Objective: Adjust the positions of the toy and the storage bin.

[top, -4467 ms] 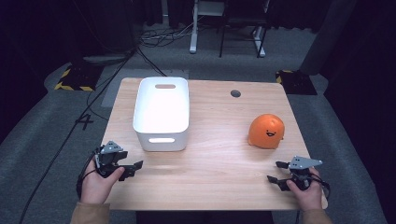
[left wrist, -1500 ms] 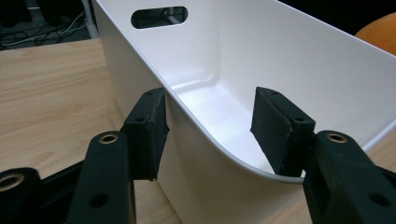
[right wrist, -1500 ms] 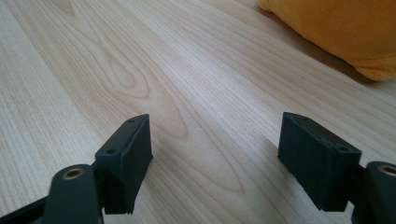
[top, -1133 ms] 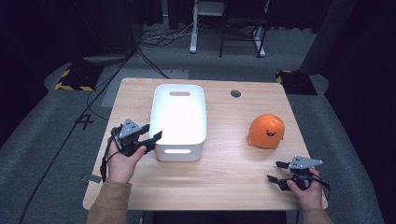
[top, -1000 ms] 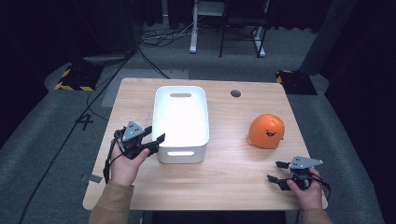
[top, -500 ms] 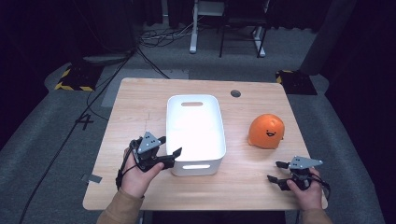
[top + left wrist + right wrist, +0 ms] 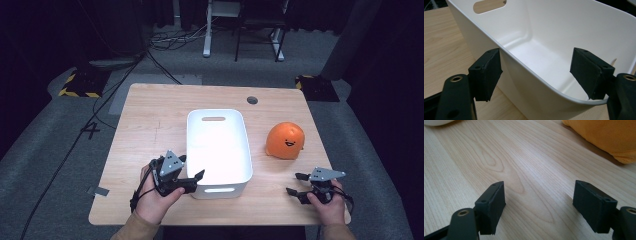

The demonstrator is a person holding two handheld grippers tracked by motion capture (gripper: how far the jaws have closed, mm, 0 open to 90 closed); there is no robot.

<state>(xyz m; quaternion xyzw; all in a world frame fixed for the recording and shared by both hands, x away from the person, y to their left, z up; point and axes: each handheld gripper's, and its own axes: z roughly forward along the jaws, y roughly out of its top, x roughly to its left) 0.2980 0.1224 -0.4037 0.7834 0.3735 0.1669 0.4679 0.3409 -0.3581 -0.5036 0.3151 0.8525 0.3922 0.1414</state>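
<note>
Our left tongs have just been opening, released astride the white bin's seven-o'clock rim. Our right tongs rest released on the worktop.

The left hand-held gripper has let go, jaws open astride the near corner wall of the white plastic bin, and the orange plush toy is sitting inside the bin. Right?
Not quite. The orange plush toy lies on the wooden table, right of the white plastic bin, not inside it; the high view shows this. The rest holds: the left hand-held gripper has just been opening, jaws astride the bin's near corner wall without pressing it.
</note>
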